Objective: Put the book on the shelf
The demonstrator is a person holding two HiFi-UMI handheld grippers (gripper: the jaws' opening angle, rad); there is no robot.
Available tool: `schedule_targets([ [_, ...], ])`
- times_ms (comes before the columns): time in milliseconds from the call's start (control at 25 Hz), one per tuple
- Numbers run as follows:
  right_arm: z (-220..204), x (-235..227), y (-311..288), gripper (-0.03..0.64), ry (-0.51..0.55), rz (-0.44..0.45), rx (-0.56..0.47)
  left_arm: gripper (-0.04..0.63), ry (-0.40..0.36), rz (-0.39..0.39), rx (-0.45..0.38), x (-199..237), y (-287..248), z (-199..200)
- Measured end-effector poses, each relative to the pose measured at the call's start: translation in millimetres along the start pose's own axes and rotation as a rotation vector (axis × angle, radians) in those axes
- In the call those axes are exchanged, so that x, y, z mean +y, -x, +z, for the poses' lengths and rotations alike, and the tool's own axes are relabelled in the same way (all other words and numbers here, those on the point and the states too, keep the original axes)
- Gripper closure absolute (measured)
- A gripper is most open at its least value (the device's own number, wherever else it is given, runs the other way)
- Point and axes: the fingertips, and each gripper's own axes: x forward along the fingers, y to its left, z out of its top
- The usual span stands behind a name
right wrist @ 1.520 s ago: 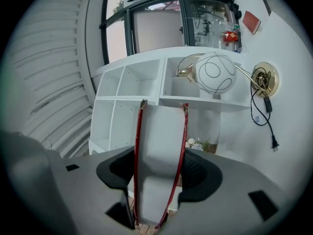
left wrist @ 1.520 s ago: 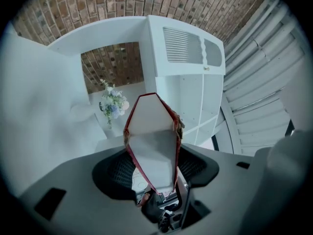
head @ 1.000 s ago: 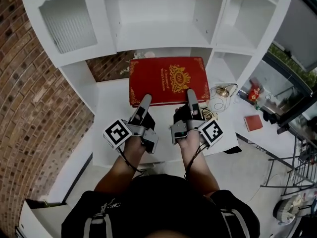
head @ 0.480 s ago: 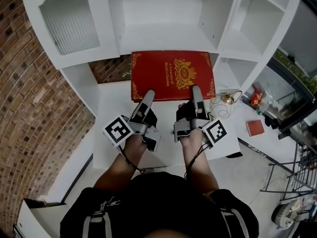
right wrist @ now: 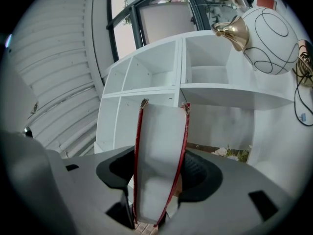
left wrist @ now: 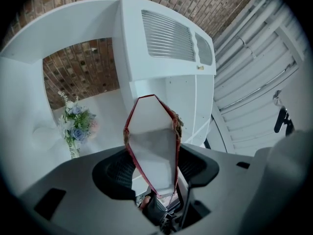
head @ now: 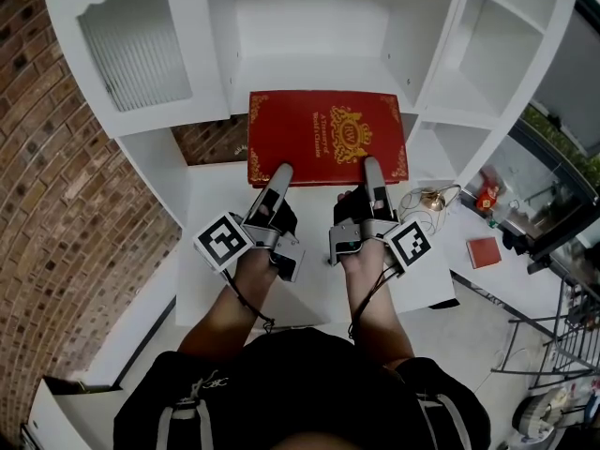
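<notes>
Thick red hardcover book (head: 326, 137) with gilt crest, left gripper (head: 277, 178) and right gripper (head: 374, 172) both clamped on its near edge, before smooth white shelf (head: 309, 71), rough brick wall (head: 56, 186)

We read this as a home-style rm, prob. a living rm or study. What shows it: a big white shelf unit (head: 309, 68) w/ open cubbies & a louvred cabinet door (head: 141, 54), an exposed brick wall (head: 56, 204) beside & behind it, a flower bunch (left wrist: 76, 124) in the niche over the white desk (head: 211, 218), and a round white ornament (right wrist: 269, 38) w/ a gold top.
</notes>
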Motion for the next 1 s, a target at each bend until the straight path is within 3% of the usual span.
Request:
schedule_targets([
  [320, 0.2, -5.1, -30.7, 0.339, 0.010, -0.012, 0.007, 0.322, -0.046, -0.020, -0.043, 5.0, -22.7, 22.1],
  [480, 5.3, -5.0, -48.4, 0.337, 0.023, -0.018, -0.002, 0.319, -0.113, 0.050, -0.056, 17.9, -31.5, 33.9],
  [760, 15.1, -8.0, -77.7, 0.334, 0.053, -0.024, 0.004, 0.304, -0.189, 0.080, -0.065, 22.1, -53.8, 45.0],
  [1000, 26.3, -11.9, -101.5, 0.325, 0.095, -0.044, -0.008, 0.272, -0.305, 0.132, -0.091, 25.9, -72.7, 54.8],
])
